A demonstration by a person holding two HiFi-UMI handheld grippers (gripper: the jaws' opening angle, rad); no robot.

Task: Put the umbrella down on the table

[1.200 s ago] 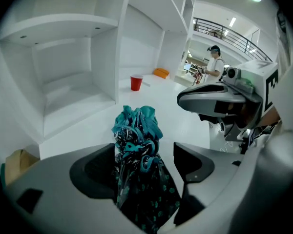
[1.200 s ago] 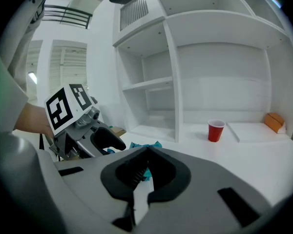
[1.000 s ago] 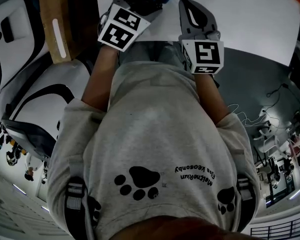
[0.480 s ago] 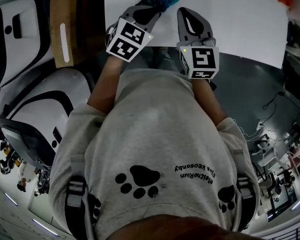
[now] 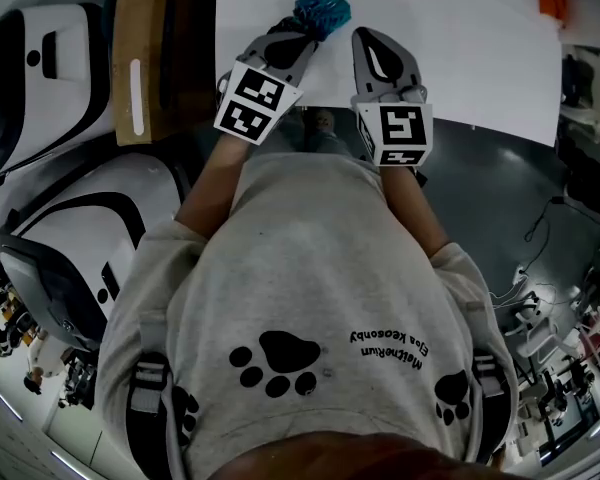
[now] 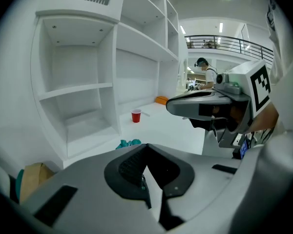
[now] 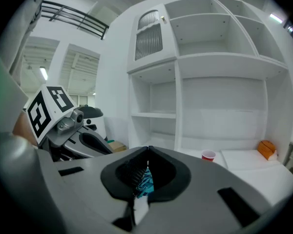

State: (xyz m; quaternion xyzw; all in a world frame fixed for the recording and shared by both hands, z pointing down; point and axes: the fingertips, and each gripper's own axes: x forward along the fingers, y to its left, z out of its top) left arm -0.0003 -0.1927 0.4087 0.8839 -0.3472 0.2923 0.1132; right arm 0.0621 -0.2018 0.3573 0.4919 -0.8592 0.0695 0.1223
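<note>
At the near edge of the white surface (image 5: 460,48) we see the umbrella (image 5: 322,10) lying as a crumpled teal bundle, resting on its own with nothing pinching it. Our left hand-held gripper (image 6: 146,147) has just been closing, and its jaws now meet with nothing between them. Its tip sits just beside the bundle, on our side of it. Our right hand-held gripper (image 7: 147,151) also has its jaws together at the tips. Some teal shows through the hollow behind them. We judge this to be the umbrella lying beyond, since from above that gripper is apart from it. We take it that both hang empty over the edge because the put-down looks done. A red cup (image 6: 136,115) stands well apart, farther in, before the white shelves (image 6: 88,87).
</note>
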